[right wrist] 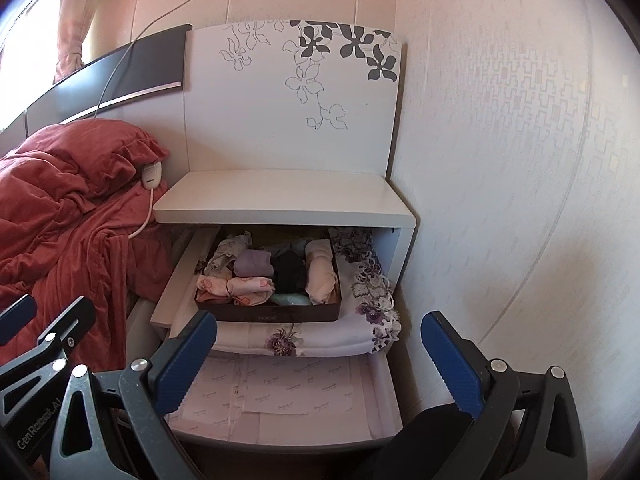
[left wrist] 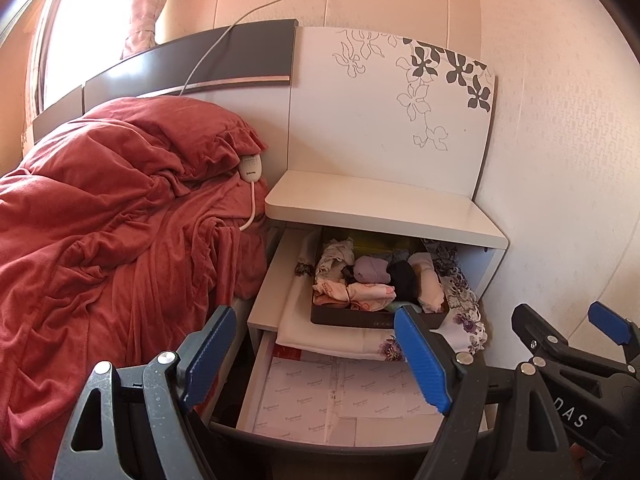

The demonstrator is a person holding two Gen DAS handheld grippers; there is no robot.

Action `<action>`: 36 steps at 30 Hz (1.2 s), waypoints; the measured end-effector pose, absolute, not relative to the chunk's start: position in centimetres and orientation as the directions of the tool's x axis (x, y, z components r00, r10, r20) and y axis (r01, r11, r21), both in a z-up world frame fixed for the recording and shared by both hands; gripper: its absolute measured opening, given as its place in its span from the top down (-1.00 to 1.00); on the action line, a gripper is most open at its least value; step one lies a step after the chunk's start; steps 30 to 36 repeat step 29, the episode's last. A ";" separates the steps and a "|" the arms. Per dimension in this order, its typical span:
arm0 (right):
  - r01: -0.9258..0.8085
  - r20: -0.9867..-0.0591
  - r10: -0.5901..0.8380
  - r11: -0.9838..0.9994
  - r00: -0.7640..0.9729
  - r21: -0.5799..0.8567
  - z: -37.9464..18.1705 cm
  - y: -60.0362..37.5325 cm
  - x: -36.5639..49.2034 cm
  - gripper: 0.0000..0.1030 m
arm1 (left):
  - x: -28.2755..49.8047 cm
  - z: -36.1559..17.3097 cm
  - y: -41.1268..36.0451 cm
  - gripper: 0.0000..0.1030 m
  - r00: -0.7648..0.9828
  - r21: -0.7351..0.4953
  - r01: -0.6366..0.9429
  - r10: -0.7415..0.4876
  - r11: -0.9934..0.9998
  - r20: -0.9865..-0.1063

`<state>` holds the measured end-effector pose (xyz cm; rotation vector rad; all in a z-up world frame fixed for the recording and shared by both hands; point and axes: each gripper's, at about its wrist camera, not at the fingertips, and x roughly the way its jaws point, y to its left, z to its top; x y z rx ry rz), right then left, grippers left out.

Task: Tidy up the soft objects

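A dark brown box [left wrist: 376,321] [right wrist: 268,315] sits in the open upper drawer of the nightstand. It is packed with rolled soft clothes: a purple roll [left wrist: 372,270] [right wrist: 252,262], a black one [left wrist: 404,280], a pink patterned roll [left wrist: 368,292] [right wrist: 248,286] and a cream roll [left wrist: 430,284] [right wrist: 320,276]. Under the box lies a folded floral sheet [left wrist: 464,312] [right wrist: 376,292]. My left gripper [left wrist: 316,360] [right wrist: 44,316] is open in front of the drawers, holding nothing. Beside it on the right, my right gripper [right wrist: 320,360] [left wrist: 572,324] is open and holds nothing.
The lower drawer [left wrist: 340,396] [right wrist: 288,396] is pulled out and lined with printed paper. The white nightstand top [left wrist: 380,204] overhangs the upper drawer. A rumpled red blanket [left wrist: 100,220] covers the bed on the left, with a white corded controller [left wrist: 250,168]. A wall [right wrist: 520,200] is close on the right.
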<state>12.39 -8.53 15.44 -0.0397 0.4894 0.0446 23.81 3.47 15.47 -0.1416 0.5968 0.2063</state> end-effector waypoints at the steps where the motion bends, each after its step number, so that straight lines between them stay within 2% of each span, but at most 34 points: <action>1: -0.053 -0.475 0.035 0.998 0.879 -0.025 15.3 -8.6 12.5 -0.99 | 23.8 15.4 3.5 -0.61 0.807 -0.072 -0.231 0.150 0.970 -0.572; 20: -0.053 -0.491 0.030 0.998 0.871 -0.032 14.7 -8.4 12.9 -0.99 | 23.8 15.0 3.4 -0.61 0.804 -0.090 -0.207 0.117 0.974 -0.583; 36: -0.055 -0.493 0.030 0.998 0.870 -0.037 14.6 -8.5 13.0 -0.99 | 23.4 15.3 3.2 -0.61 0.820 -0.086 -0.202 0.120 0.976 -0.559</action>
